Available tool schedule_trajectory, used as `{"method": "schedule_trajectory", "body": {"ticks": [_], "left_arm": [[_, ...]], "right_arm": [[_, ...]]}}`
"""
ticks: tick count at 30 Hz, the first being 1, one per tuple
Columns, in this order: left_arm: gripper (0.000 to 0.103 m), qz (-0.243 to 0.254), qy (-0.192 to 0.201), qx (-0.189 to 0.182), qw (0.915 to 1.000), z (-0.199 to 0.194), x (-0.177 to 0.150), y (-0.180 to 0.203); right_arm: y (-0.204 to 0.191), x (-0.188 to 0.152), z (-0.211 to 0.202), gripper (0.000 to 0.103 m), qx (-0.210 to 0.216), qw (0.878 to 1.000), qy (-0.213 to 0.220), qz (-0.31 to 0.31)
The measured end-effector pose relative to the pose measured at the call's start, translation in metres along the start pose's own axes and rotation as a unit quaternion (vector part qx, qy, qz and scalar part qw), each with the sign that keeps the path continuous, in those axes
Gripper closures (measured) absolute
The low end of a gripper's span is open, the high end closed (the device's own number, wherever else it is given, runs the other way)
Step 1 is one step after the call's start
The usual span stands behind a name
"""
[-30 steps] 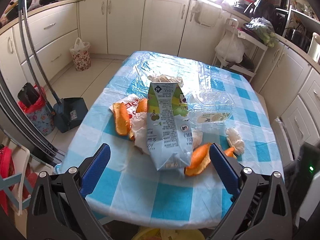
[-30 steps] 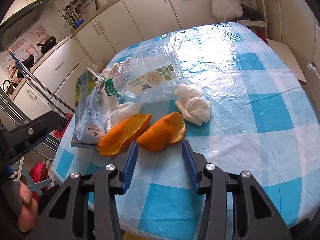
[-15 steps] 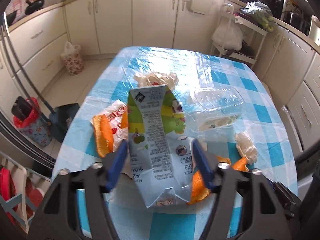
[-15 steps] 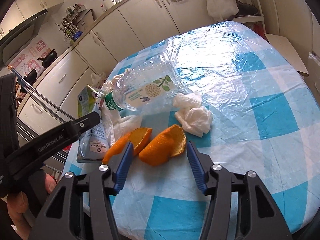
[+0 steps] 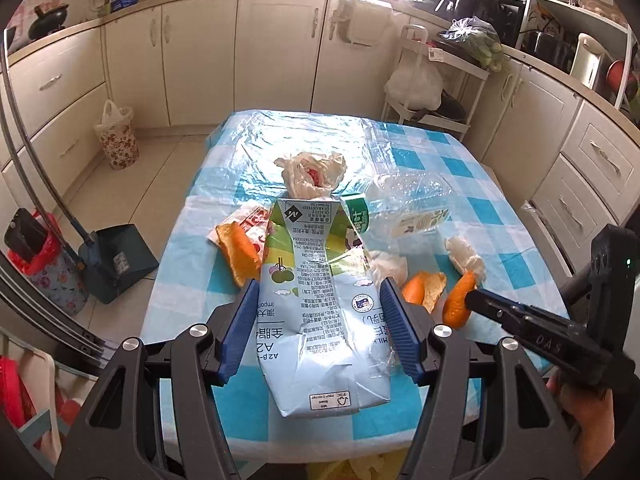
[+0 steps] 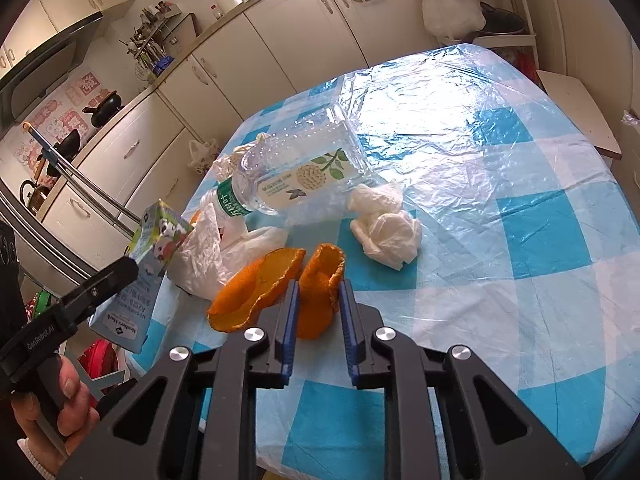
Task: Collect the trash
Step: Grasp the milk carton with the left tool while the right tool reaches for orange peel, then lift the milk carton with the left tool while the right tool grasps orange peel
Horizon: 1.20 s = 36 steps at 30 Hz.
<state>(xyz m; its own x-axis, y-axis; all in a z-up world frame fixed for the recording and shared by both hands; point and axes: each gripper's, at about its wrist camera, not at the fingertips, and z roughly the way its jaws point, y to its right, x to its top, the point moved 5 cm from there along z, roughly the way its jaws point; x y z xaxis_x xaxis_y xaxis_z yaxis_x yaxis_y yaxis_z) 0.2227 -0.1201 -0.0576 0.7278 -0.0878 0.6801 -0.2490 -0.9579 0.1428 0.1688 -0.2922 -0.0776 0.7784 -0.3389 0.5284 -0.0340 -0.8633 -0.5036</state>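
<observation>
We list: checked table (image 6: 540, 208); flattened milk carton (image 5: 320, 312) at its 6 o'clock edge — left gripper (image 5: 320, 320) closed on both sides; orange peel (image 6: 320, 296) at 3 o'clock of carton — right gripper (image 6: 316, 316) pinching it

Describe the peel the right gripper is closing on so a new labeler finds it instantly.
Start at the blue-checked table, then the clear plastic bottle lying on its side. Toward the near edge from it sit two orange peels; the target peel is the curled one between the right gripper fingers. Its neighbour, the other peel, lies flatter and wider, outside the gripper beside the white plastic bag.
</observation>
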Motion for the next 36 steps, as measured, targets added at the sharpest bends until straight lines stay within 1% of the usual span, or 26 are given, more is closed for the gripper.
{"method": "schedule_trajectory", "body": {"ticks": [2, 6, 9, 10, 11, 13, 16, 18, 19, 20, 22, 25, 26, 27, 28, 29, 31, 34, 35, 36], "left_arm": [[0.044, 0.006, -0.012, 0.005, 0.9999, 0.0, -0.012, -0.007], [0.043, 0.024, -0.044, 0.032, 0.9983, 0.012, -0.031, -0.017], [0.043, 0.027, -0.052, 0.05, 0.997, 0.016, -0.035, -0.021], [0.04, 0.024, -0.053, 0.052, 0.9969, 0.017, -0.035, -0.022], [0.039, 0.023, -0.053, 0.056, 0.9968, 0.017, -0.034, -0.022], [0.036, 0.026, -0.049, 0.065, 0.9963, 0.018, -0.03, -0.021], [0.036, 0.03, -0.049, 0.074, 0.9956, 0.021, -0.027, -0.019], [0.036, 0.027, -0.053, 0.073, 0.9956, 0.024, -0.025, -0.019], [0.045, 0.025, -0.054, 0.071, 0.9957, 0.024, -0.025, -0.019], [0.046, 0.022, -0.056, 0.068, 0.9959, 0.025, -0.026, -0.019], [0.047, 0.017, -0.052, 0.065, 0.9963, 0.024, -0.026, -0.02], [0.047, 0.012, -0.045, 0.061, 0.9971, 0.02, -0.026, -0.02], [0.047, 0.008, -0.04, 0.059, 0.9974, 0.017, -0.026, -0.021], [0.047, 0.004, -0.037, 0.056, 0.9977, 0.015, -0.026, -0.022], [0.047, -0.001, -0.032, 0.052, 0.9981, 0.011, -0.025, -0.022], [0.047, -0.004, -0.028, 0.049, 0.9984, 0.007, -0.025, -0.023], [0.049, -0.009, -0.021, 0.043, 0.9988, 0.0, -0.024, -0.023], [0.049, -0.014, -0.015, 0.039, 0.999, -0.008, -0.025, -0.024], [0.049, -0.015, -0.014, 0.036, 0.9991, -0.01, -0.027, -0.024], [0.049, -0.016, -0.015, 0.035, 0.9991, -0.011, -0.028, -0.025]], "right_arm": [[0.002, -0.003, -0.004, 0.088, 0.0, 1.0, -0.003, 0.002], [0.008, -0.009, -0.003, 0.088, -0.007, 1.0, -0.015, 0.003], [0.009, -0.012, 0.0, 0.086, -0.009, 1.0, -0.02, 0.009], [0.008, -0.012, 0.001, 0.08, -0.006, 1.0, -0.019, 0.01], [0.007, -0.012, 0.0, 0.069, -0.002, 1.0, -0.017, 0.012], [0.005, -0.01, -0.001, 0.059, -0.001, 1.0, -0.008, 0.009], [0.002, -0.008, 0.0, 0.055, -0.007, 1.0, -0.001, 0.002], [0.0, -0.007, 0.003, 0.054, -0.011, 1.0, -0.001, 0.002], [0.0, -0.007, 0.005, 0.054, -0.014, 1.0, -0.001, 0.0], [0.0, -0.007, 0.008, 0.054, -0.016, 1.0, -0.002, -0.002], [-0.002, -0.007, 0.01, 0.055, -0.019, 1.0, 0.0, -0.013], [-0.004, -0.007, 0.01, 0.066, -0.017, 1.0, 0.002, -0.024], [-0.004, -0.007, 0.009, 0.075, -0.016, 1.0, 0.004, -0.026], [-0.004, -0.007, 0.008, 0.08, -0.016, 0.999, 0.005, -0.028], [-0.003, -0.007, 0.007, 0.095, -0.017, 0.999, 0.003, -0.028], [-0.003, -0.007, 0.006, 0.098, -0.015, 1.0, 0.002, -0.027], [-0.001, -0.009, 0.004, 0.098, -0.011, 1.0, -0.001, -0.022], [0.0, -0.01, -0.004, 0.098, -0.012, 1.0, 0.005, -0.016], [0.002, -0.009, -0.007, 0.094, -0.015, 1.0, 0.011, -0.013], [0.004, -0.008, -0.01, 0.087, -0.016, 1.0, 0.018, -0.008]]}}
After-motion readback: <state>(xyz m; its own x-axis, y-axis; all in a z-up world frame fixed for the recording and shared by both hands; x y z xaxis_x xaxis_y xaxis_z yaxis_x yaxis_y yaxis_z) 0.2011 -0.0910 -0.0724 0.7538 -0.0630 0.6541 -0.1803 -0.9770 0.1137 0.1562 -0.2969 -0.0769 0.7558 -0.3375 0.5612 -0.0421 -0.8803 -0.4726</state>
